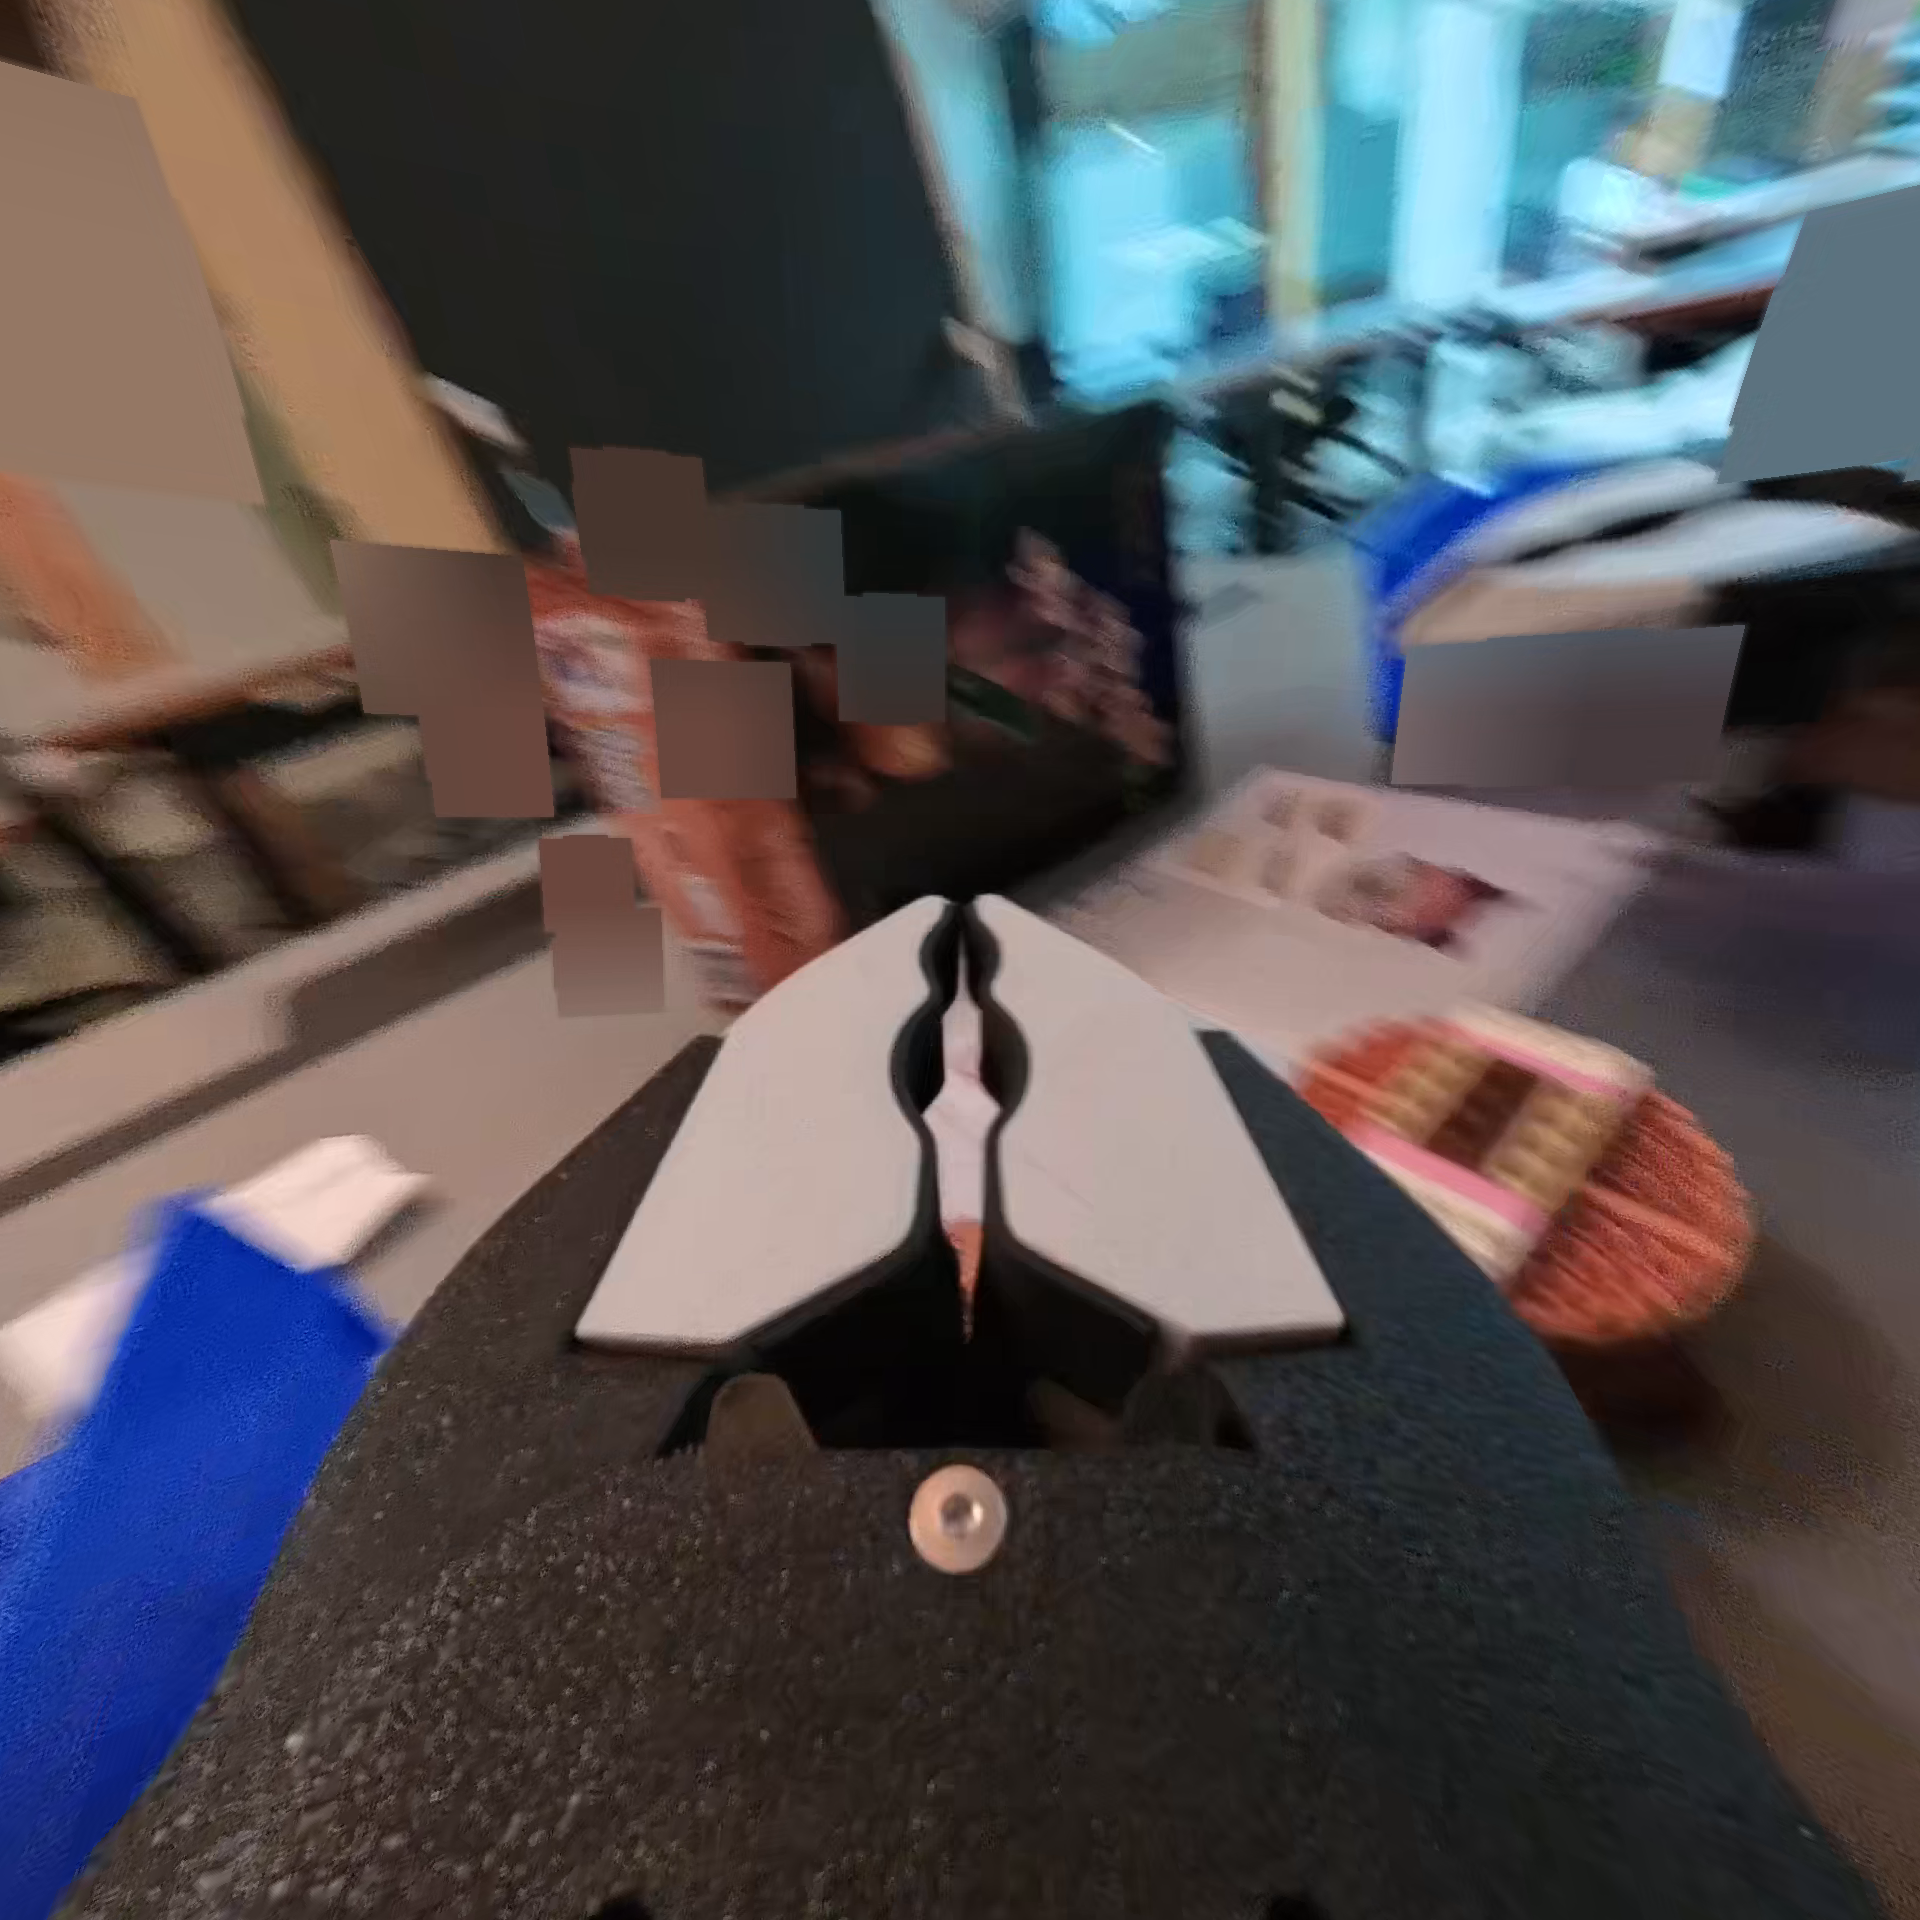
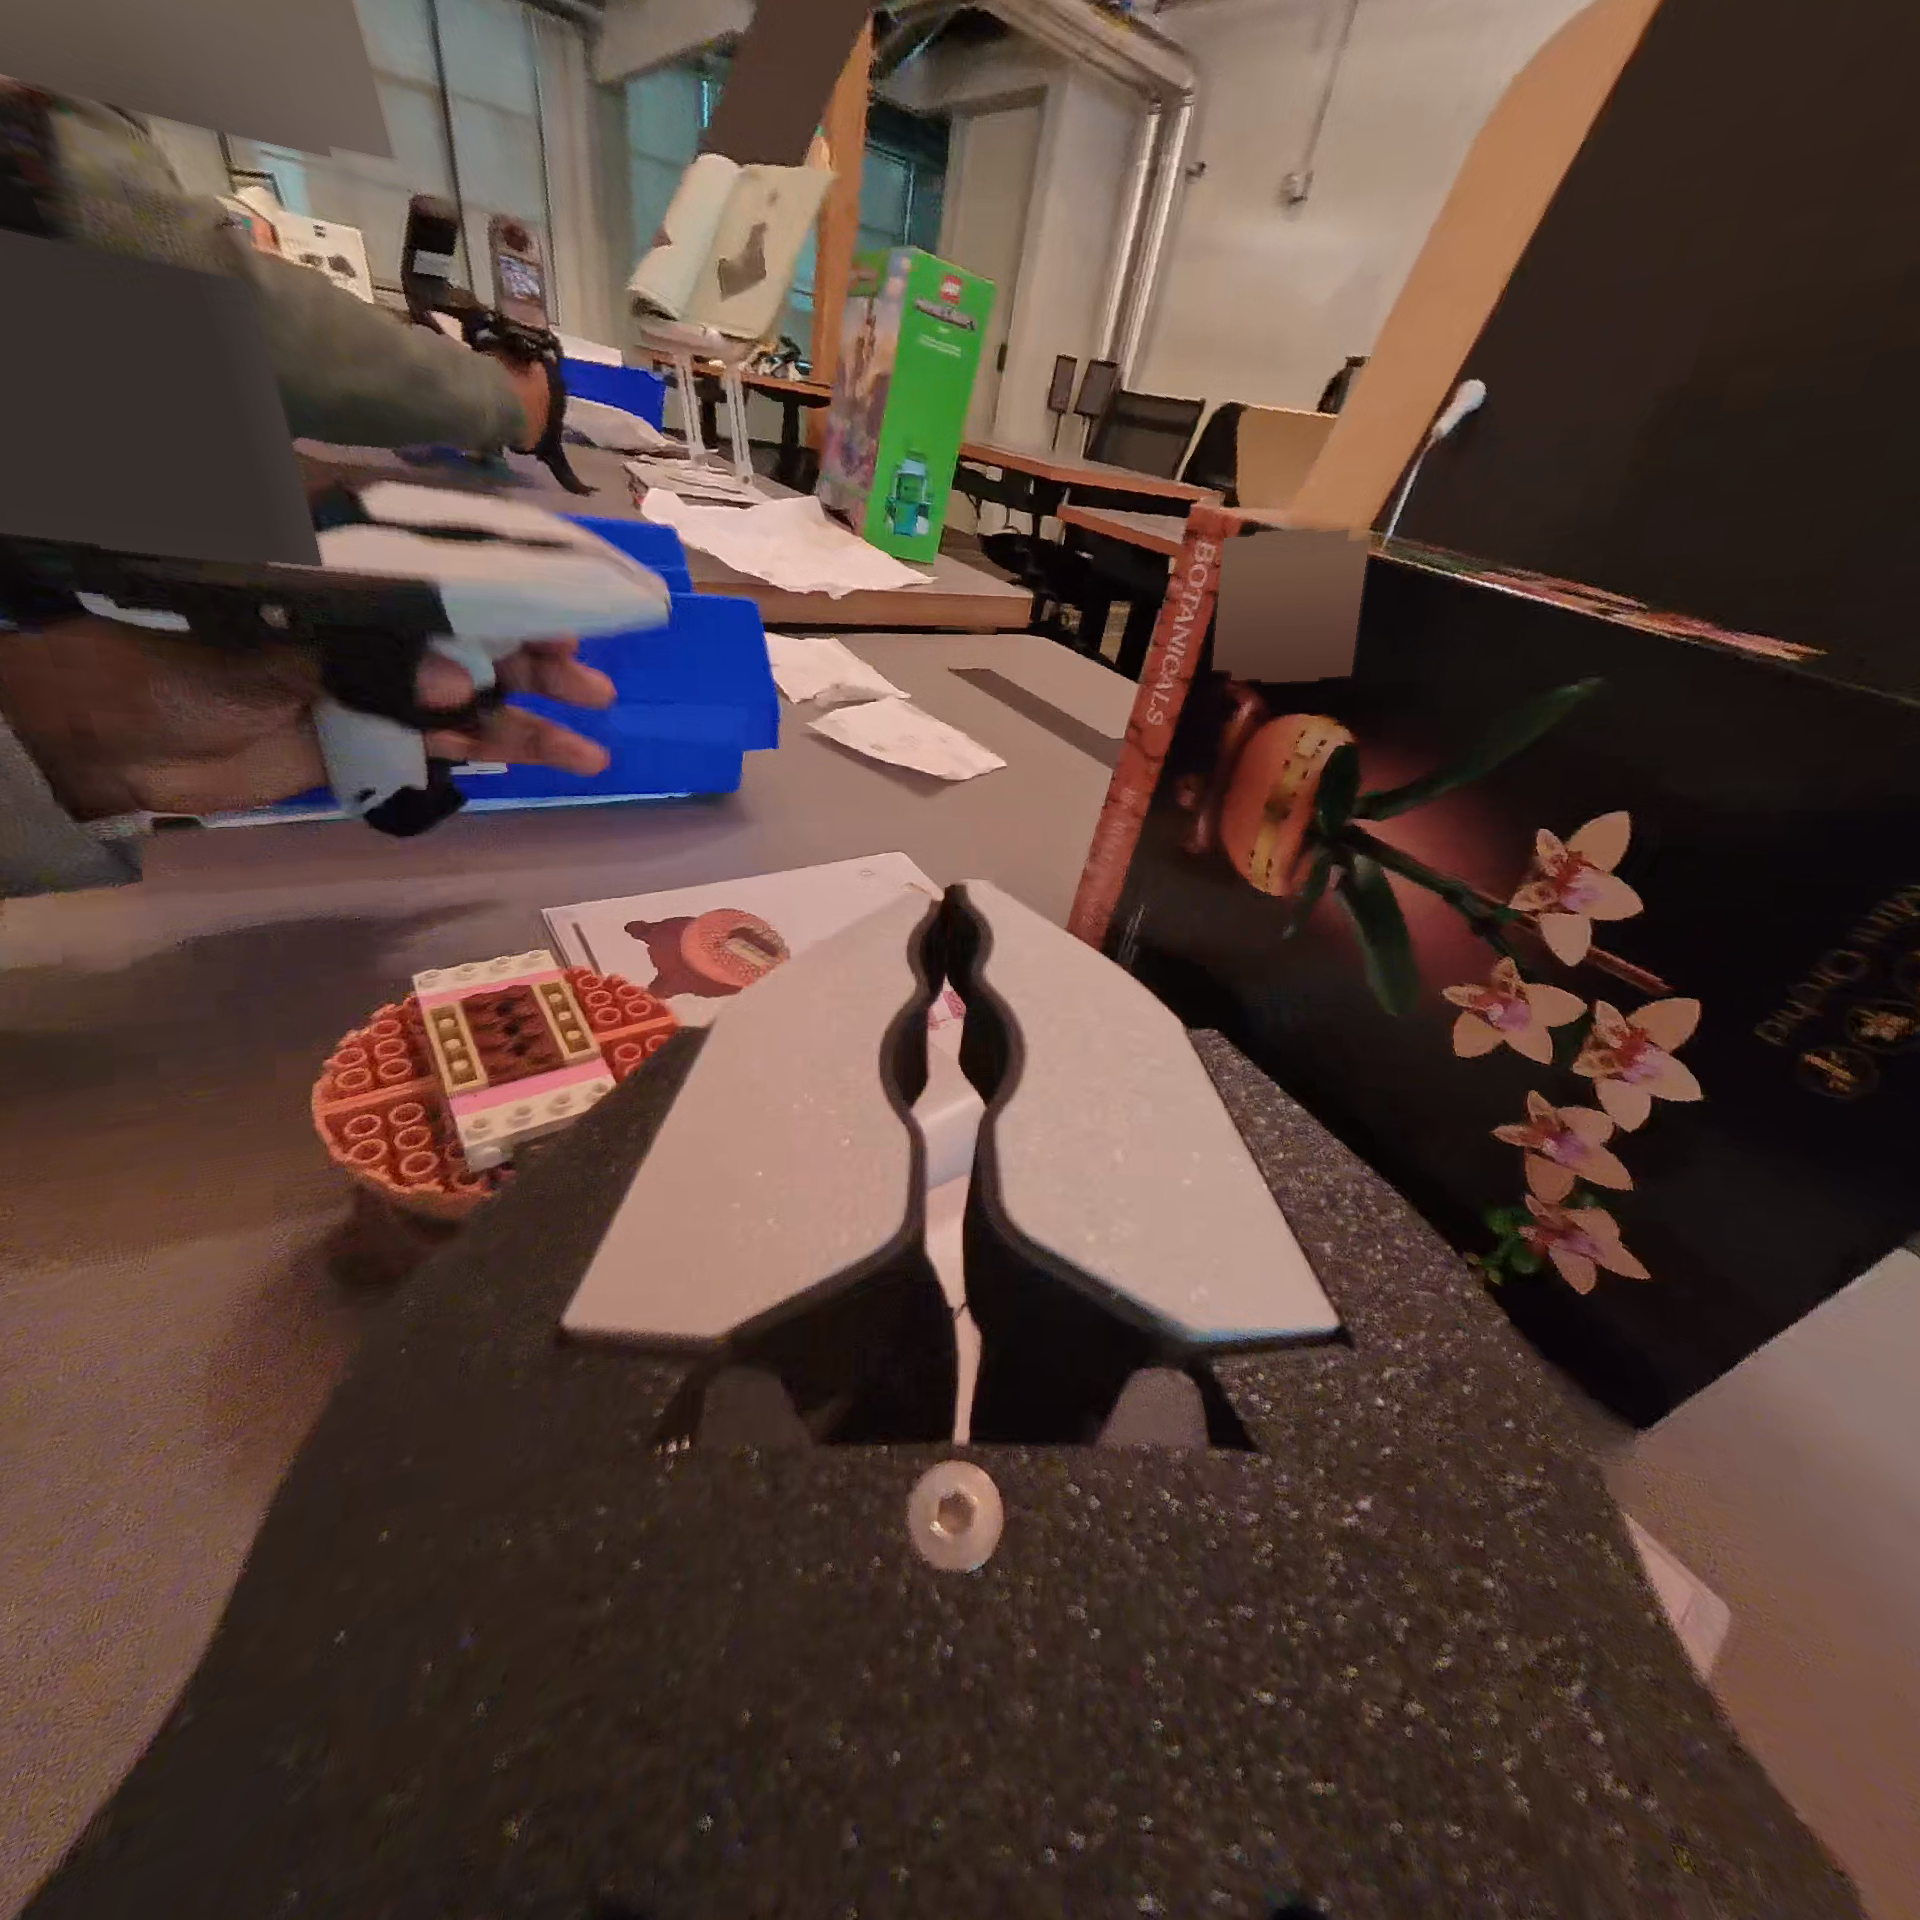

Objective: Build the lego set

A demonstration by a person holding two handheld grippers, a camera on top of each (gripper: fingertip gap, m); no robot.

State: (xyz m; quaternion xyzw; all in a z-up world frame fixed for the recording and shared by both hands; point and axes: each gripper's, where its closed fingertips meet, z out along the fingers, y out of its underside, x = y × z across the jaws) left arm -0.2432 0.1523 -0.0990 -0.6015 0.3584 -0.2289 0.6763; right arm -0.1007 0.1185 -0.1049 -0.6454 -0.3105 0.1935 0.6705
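A round terracotta lego build (image 2: 473, 1070) with white, pink, tan and brown bricks on top sits on the grey table (image 2: 260, 1299). It lies left of my right gripper (image 2: 956, 899), which is shut and empty, fingertips touching, above the open instruction booklet (image 2: 727, 925). In the blurred left wrist view the build (image 1: 1538, 1164) lies to the right of my left gripper (image 1: 961, 909), which is shut and empty. The left gripper also shows in the right wrist view (image 2: 623, 597), held in a hand above the table at the left.
The black set box with orchid picture (image 2: 1507, 987) stands close on the right, flap open. Blue bins (image 2: 686, 686) and loose paper bags (image 2: 904, 738) lie behind. A green box (image 2: 914, 405) stands on a farther table. The left wrist view shows a blue bin (image 1: 156, 1455).
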